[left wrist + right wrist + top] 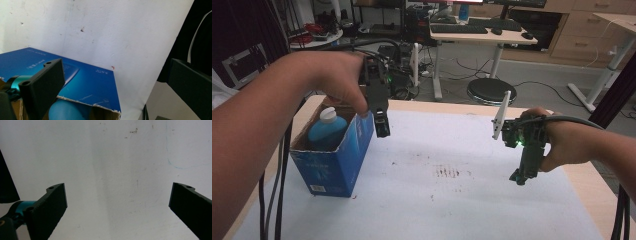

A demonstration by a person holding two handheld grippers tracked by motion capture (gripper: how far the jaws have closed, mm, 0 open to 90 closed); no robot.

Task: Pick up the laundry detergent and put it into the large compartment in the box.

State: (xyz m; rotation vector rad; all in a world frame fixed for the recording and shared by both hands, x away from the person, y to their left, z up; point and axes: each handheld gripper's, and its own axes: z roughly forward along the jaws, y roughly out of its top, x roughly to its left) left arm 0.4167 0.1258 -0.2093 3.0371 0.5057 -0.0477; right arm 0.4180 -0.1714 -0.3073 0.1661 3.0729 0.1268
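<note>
An open blue cardboard box (337,160) stands at the left of the white mat. A blue bottle (327,131) with a white cap sits upright inside it. My left gripper (382,127) hangs just above the box's right rim, pointing down, with nothing in it. In the left gripper view its gripper (115,72) is open, with the jaws spread wide over the box's side (82,82) and the bottle (65,110) below. My right gripper (519,177) is held over the mat at the right. In the right gripper view that gripper (117,195) is open over bare mat.
The white mat (452,200) covers most of the wooden table (584,180) and has reddish stains (447,172) at its middle. Black cables (277,190) hang down at the left. Beyond the table are a desk (482,34) and a round stool (488,90).
</note>
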